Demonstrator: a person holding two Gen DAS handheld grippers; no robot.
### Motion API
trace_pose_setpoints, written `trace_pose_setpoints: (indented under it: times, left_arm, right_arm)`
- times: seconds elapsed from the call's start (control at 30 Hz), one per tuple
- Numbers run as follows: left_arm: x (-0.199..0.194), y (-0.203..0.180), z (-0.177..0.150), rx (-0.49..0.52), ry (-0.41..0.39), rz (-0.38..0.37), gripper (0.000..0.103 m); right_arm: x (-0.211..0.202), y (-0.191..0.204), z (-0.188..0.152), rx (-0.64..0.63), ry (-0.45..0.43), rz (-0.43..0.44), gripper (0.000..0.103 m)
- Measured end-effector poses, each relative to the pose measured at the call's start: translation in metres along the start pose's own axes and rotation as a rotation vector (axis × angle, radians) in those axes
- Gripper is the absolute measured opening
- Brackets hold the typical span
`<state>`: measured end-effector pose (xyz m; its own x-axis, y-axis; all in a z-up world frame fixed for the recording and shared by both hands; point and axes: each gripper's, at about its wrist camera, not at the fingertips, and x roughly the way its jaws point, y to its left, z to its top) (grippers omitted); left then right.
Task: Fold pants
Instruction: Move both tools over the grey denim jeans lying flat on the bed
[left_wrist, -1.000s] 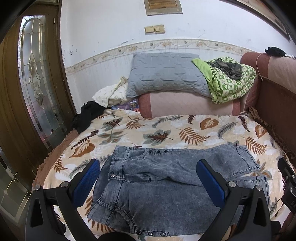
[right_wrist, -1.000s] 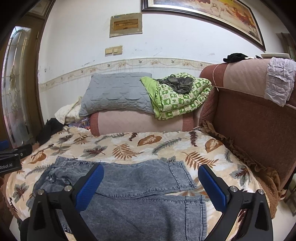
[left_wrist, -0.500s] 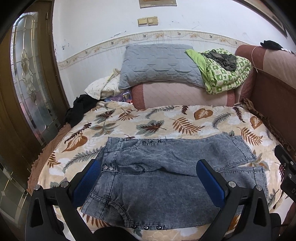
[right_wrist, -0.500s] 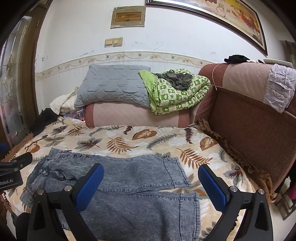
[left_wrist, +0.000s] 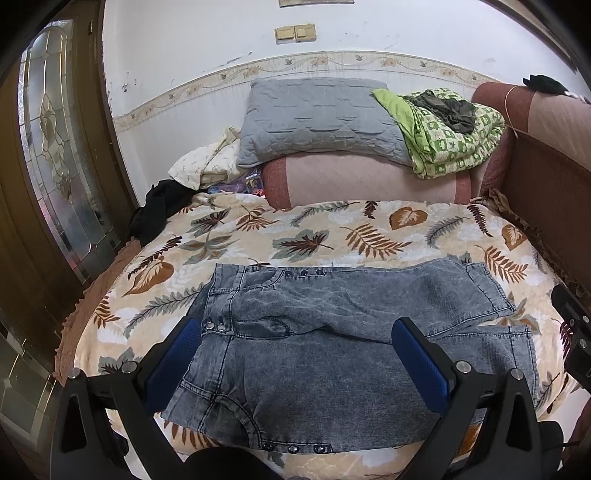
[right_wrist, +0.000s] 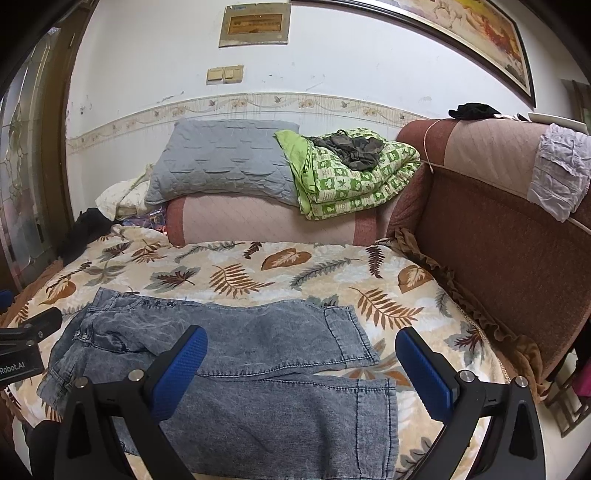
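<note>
On the leaf-print bedspread (left_wrist: 369, 225), the denim pants (left_wrist: 332, 332) lie spread flat with the waistband toward the left and the two legs running rightward, the far leg angled slightly away from the near one. No fold has been made yet.

The likeliest trouble, as I judge it, is a pinch that takes only the top layer of denim, or drags the soft bedspread up with it (the cover looks loose enough to bunch), leaving a crooked fold. The splayed legs could also end up misaligned if one side lifts ahead of the other.

The left gripper (left_wrist: 295, 354) hovers above the waist and seat area, blue fingers (left_wrist: 421, 363) spread wide and holding nothing. The right gripper (right_wrist: 301, 369) hangs over the leg end near the hems, equally wide and empty. Both point forward across the bed toward the grey pillow (right_wrist: 221, 158), neither touching the fabric as far as the views show.
</note>
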<state>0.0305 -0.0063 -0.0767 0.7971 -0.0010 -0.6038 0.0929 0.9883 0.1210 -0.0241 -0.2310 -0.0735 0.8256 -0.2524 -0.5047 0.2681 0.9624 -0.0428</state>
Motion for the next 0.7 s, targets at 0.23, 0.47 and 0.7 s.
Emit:
trace_pose_setpoints:
  times: [0.23,0.47,0.7]
  left_arm:
    - [0.004,0.004,-0.003,-0.006,0.011,0.006,0.103]
    - [0.015,0.012,-0.009,-0.011,0.039,0.031,0.103]
    - [0.029,0.042,-0.014,-0.043,0.064,0.098,0.103]
  right_arm:
    - [0.001,0.0,0.0,-0.004,0.008,-0.006,0.103]
    - [0.009,-0.008,-0.005,0.01,0.039,-0.012,0.103]
    - [0.014,-0.03,-0.006,0.046,0.054,-0.047,0.103]
